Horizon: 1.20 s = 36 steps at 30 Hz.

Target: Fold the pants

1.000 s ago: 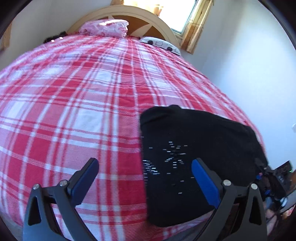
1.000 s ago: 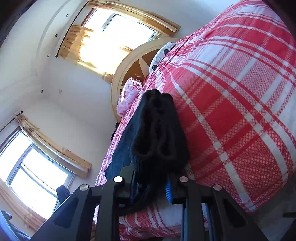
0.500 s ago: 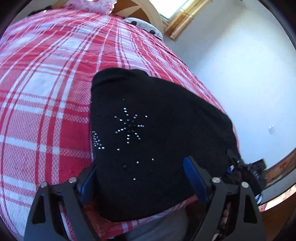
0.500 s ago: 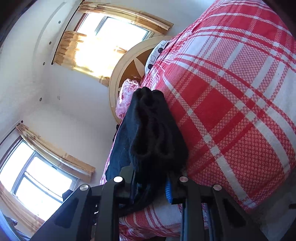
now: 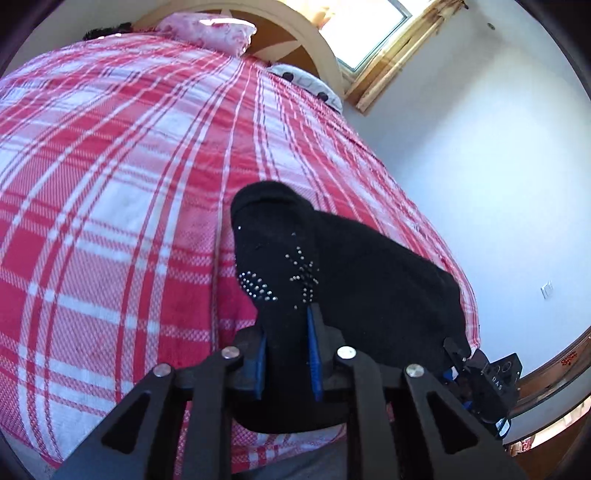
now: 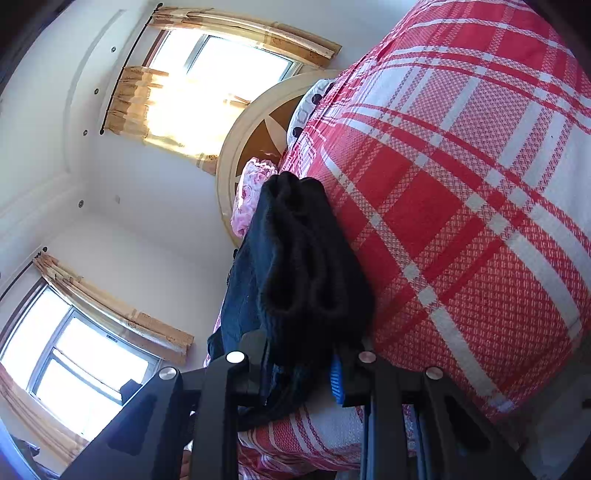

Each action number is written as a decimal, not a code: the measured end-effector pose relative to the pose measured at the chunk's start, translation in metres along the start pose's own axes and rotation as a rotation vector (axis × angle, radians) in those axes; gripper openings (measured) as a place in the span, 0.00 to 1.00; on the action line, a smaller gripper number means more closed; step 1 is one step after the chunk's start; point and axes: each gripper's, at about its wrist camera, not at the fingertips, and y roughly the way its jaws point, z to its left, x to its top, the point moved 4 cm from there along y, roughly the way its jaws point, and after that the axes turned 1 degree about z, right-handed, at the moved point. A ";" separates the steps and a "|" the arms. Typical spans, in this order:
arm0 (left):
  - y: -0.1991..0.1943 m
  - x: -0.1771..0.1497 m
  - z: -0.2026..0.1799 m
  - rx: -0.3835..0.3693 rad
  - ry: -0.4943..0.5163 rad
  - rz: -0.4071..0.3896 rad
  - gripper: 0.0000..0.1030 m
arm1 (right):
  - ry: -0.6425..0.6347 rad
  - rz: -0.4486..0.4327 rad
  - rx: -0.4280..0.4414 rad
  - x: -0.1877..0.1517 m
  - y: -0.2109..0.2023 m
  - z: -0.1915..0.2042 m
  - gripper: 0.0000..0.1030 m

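The black pants (image 5: pixel 354 266), folded and studded with small rhinestones, lie at the near right corner of the red plaid bed (image 5: pixel 122 177). My left gripper (image 5: pixel 286 343) is shut on the pants' near edge, bunching the cloth between its blue pads. My right gripper (image 6: pixel 299 369) is shut on the thick folded end of the pants (image 6: pixel 306 266), which bulges up in front of its camera. The right gripper's body (image 5: pixel 487 384) shows at the pants' right corner in the left wrist view.
A pink pillow (image 5: pixel 207 27) and a white dotted pillow (image 5: pixel 306 79) lie by the round wooden headboard (image 6: pixel 251 136). A white wall (image 5: pixel 480 129) runs close along the bed's right side. Curtained windows (image 6: pixel 207 85) are behind the headboard.
My left gripper moved onto the pants' near edge and closed on it, lifting and bunching the cloth. The right gripper stayed shut on its end, barely moving.
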 end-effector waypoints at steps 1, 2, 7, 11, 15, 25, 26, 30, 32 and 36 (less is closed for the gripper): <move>-0.001 0.001 -0.002 0.012 0.014 -0.005 0.18 | -0.006 0.001 -0.009 -0.001 0.000 0.001 0.26; 0.000 0.002 -0.003 0.032 0.035 -0.003 0.18 | -0.018 0.004 -0.024 -0.001 0.001 0.005 0.26; -0.004 0.011 -0.009 0.108 0.143 -0.029 0.17 | -0.215 -0.007 -0.145 -0.002 0.001 0.038 0.23; -0.006 0.014 -0.011 0.183 0.224 -0.040 0.17 | -0.248 -0.023 -0.139 0.001 -0.001 0.053 0.22; -0.010 0.019 -0.023 0.246 0.296 -0.065 0.17 | -0.304 -0.037 -0.160 0.002 -0.001 0.065 0.22; -0.031 0.050 -0.034 0.260 0.321 -0.164 0.16 | -0.366 -0.048 -0.084 0.020 -0.001 0.107 0.22; -0.032 0.052 -0.035 0.263 0.323 -0.170 0.15 | -0.377 -0.051 -0.075 0.023 0.000 0.113 0.22; -0.034 0.058 -0.034 0.260 0.319 -0.179 0.15 | -0.393 -0.059 -0.046 0.029 0.006 0.130 0.22; -0.033 0.059 -0.032 0.245 0.311 -0.177 0.14 | -0.398 -0.059 -0.039 0.031 0.008 0.135 0.22; -0.036 0.066 -0.027 0.198 0.275 -0.180 0.14 | -0.413 -0.062 -0.032 0.032 0.008 0.144 0.22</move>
